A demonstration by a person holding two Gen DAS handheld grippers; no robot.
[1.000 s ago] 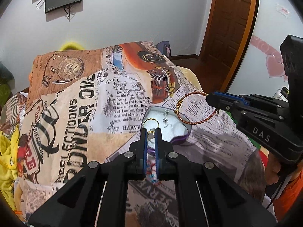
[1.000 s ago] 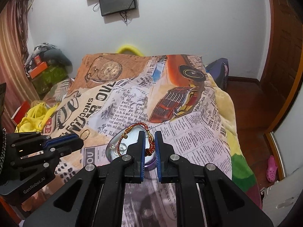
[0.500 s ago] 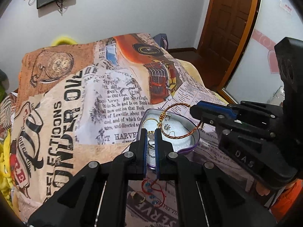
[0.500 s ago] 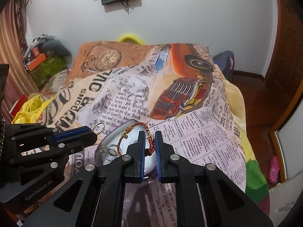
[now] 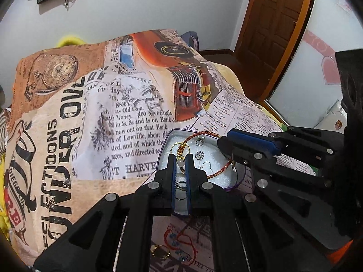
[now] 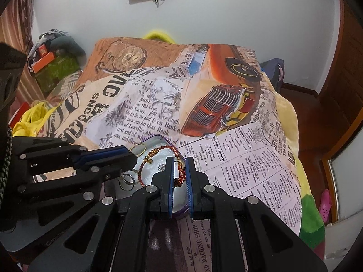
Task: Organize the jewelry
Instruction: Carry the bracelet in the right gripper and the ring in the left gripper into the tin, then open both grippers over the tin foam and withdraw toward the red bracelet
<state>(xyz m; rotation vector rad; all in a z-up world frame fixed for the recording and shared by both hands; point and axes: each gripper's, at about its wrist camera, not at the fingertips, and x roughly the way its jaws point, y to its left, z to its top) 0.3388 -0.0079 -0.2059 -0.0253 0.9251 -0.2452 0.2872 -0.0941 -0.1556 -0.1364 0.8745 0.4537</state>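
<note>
An open purple-rimmed tin [image 5: 166, 138] with a white lining sits on the printed bedspread; it also shows in the right wrist view [image 6: 156, 138]. My left gripper [image 5: 180, 158] is shut on a gold hoop earring [image 5: 175, 146] over the tin. My right gripper [image 6: 179, 162] is shut on a red-and-gold braided bangle [image 6: 145, 164], which hangs over the tin and shows in the left wrist view [image 5: 221, 170]. Small earrings and rings [image 5: 199, 156] lie inside the tin.
A red cord bracelet with blue beads [image 5: 179, 242] and a gold ring [image 5: 160, 250] lie on the bedspread [image 5: 90, 136] in front of the tin. A wooden door [image 5: 279, 22] stands at the right. Clutter and yellow cloth [image 6: 31, 117] lie left of the bed.
Both grippers have moved forward and down over the tin. The bangle has come from beside the tin to above its lining, and the gold hoop now hangs over the tin's left part.
</note>
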